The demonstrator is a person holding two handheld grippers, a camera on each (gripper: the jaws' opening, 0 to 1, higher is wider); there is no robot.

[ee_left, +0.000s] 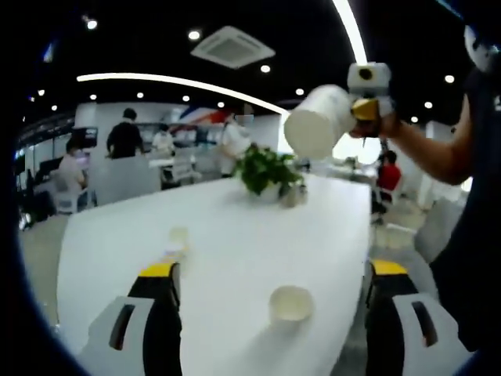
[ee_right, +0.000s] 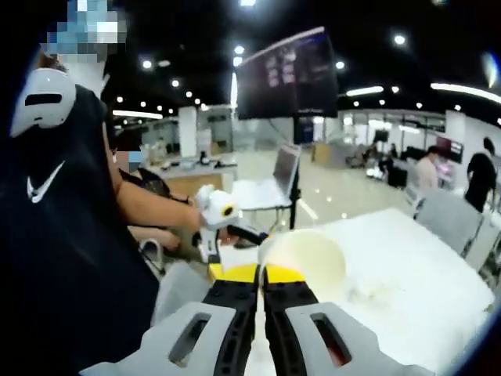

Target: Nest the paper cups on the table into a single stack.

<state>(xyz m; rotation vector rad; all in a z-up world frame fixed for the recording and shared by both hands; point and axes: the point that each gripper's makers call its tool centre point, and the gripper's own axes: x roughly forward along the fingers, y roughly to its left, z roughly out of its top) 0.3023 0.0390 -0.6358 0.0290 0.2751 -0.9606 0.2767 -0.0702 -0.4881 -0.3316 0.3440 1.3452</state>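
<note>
My left gripper [ee_left: 274, 269] stands wide open low over the white table [ee_left: 235, 207]. An upright paper cup [ee_left: 291, 304] sits on the table between its jaws, nearer the right jaw. A second, smaller-looking cup [ee_left: 178, 239] stands farther off to the left. High at the upper right, my right gripper [ee_left: 368, 108] holds another paper cup [ee_left: 317, 121] on its side in the air. In the right gripper view, that gripper [ee_right: 262, 276] has its jaws shut on the rim of this cup [ee_right: 307, 262], whose mouth faces the camera. The left gripper [ee_right: 221, 215] shows beyond it, in a hand.
A potted plant [ee_left: 266, 171] stands at the table's far middle with a small jar beside it. A laptop [ee_right: 278, 178] and a dark screen [ee_right: 290, 74] are behind. The person's black-clad body [ee_right: 63, 235] is close on the left. Several people and chairs are past the far edge.
</note>
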